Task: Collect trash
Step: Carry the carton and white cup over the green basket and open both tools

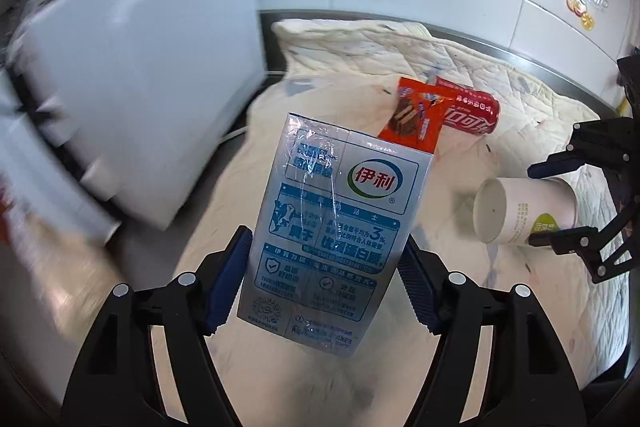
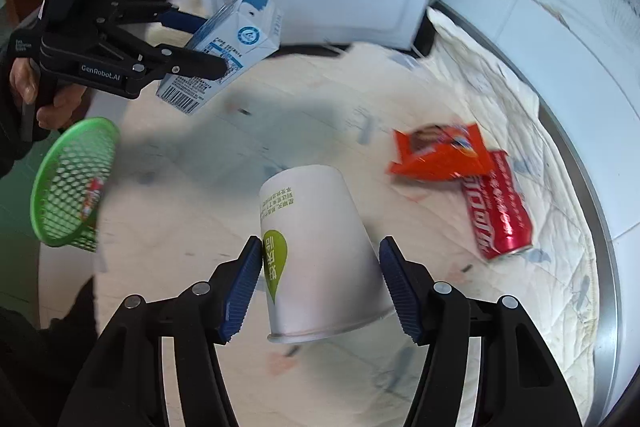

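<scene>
The left tool (image 1: 326, 281) is grasping the milk carton (image 1: 332, 227) by its two narrow sides and is carrying it in the air, clear of the cloth-covered desk (image 1: 360, 99). The right tool (image 2: 320, 281) is standing spread around the paper cup (image 2: 320, 251), which is lying on its side on the desk between the fingers; the left pad (image 2: 244, 287) is touching or almost touching the cup wall, while the other pad is a little apart, so this tool is not clenched yet. I judge the carton to be light and probably empty, stiff enough at its edges, but its film is glossy and can be slipping. The cup is looking very light and thin; it can be crushing easily and rolling away, so holding it at the middle of the wall, gently, seems best. Ahead of the right tool and to its right, the orange snack wrapper (image 2: 436, 155) is lying partly over the red cola can (image 2: 496, 203); the wrapper is soft and flat, the can is round and may be rolling. The right wrist view is showing the green basket (image 2: 68, 183) far to the left of that tool, under the carried carton, with something coloured already inside; the left wrist view is not showing this basket at all. The left wrist view is giving instead the printed face of the carton and the cup's closed bottom.
</scene>
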Motion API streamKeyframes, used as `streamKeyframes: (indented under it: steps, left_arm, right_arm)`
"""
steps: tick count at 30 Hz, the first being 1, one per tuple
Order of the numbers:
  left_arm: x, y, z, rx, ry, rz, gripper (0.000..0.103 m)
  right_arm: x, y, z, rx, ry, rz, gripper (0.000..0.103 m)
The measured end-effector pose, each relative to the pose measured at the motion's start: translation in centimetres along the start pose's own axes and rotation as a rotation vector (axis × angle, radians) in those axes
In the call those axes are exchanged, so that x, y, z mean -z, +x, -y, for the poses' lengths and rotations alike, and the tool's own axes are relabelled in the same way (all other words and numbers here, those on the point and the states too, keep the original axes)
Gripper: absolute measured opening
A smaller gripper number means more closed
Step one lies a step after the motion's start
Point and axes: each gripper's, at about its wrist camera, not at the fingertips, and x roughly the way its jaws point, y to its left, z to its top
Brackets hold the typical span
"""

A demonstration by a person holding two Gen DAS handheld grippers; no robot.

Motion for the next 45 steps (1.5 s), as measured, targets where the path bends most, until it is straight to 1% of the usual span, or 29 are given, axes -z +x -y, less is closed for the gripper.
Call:
streamKeyframes:
  steps: [2,5,7,8,9,10,13,17,20,22,25,28,32,35,40,42,45]
  left_arm:
    - [1.9,-3.1,-0.9,-0.037,-0.036,0.014,0.07]
    - [5.0,-7.4,-2.6,-0.09,-0.096,0.033,0.07]
    - [7.1,-9.7,-3.6,-0.133,-0.131,0.043,0.07]
    - [8.7,-11.2,-4.3,-0.144,-0.161,0.049,0.07]
    - [9.6,-11.9,-4.8,-0.159,-0.178,0.049,0.07]
    - [11.1,-13.0,-5.5,-0.189,-0.201,0.044,0.07]
    - [14.6,-14.5,-7.1,-0.23,-0.273,0.026,0.07]
    - [20.1,-15.8,-9.6,-0.291,-0.389,-0.002,0.069]
    - [23.5,-16.2,-10.9,-0.308,-0.471,-0.022,0.069]
    - [25.6,-16.2,-11.6,-0.324,-0.517,-0.045,0.069]
    - [27.9,-16.2,-12.2,-0.315,-0.575,-0.057,0.069]
    - [29.7,-15.8,-12.7,-0.311,-0.614,-0.072,0.069]
    - [31.6,-14.9,-12.9,-0.275,-0.665,-0.088,0.07]
    - [32.8,-14.6,-12.4,-0.263,-0.679,-0.095,0.071]
    - [33.7,-14.4,-11.9,-0.23,-0.698,-0.094,0.071]
    - [33.7,-14.3,-11.6,-0.215,-0.703,-0.09,0.075]
    - [33.7,-14.2,-11.0,-0.205,-0.697,-0.086,0.077]
  right_arm:
    - [-0.3,-0.9,-1.8,-0.029,-0.014,0.026,0.058]
    - [-0.6,-2.6,-5.5,-0.071,-0.046,0.067,0.058]
    - [-0.8,-3.2,-7.8,-0.106,-0.065,0.091,0.058]
    - [-1.1,-3.4,-9.0,-0.128,-0.077,0.102,0.057]
    - [-1.3,-3.4,-9.9,-0.147,-0.086,0.109,0.057]
    - [-1.6,-3.4,-11.4,-0.166,-0.104,0.118,0.057]
    - [-2.6,-3.2,-15.2,-0.223,-0.157,0.136,0.057]
    - [-4.1,-2.3,-20.0,-0.32,-0.202,0.157,0.057]
    - [-5.0,-1.3,-23.9,-0.378,-0.241,0.168,0.057]
    - [-5.7,-0.4,-26.0,-0.417,-0.245,0.165,0.057]
    - [-6.5,1.1,-28.7,-0.459,-0.247,0.158,0.057]
    - [-7.2,2.5,-30.4,-0.501,-0.218,0.141,0.058]
    - [-7.6,3.7,-31.3,-0.544,-0.166,0.123,0.058]
    - [-7.5,3.8,-31.4,-0.541,-0.147,0.126,0.061]
    - [-7.1,3.0,-30.5,-0.52,-0.141,0.146,0.062]
    - [-6.9,2.4,-29.7,-0.51,-0.132,0.162,0.062]
    - [-6.6,1.8,-28.6,-0.5,-0.119,0.183,0.066]
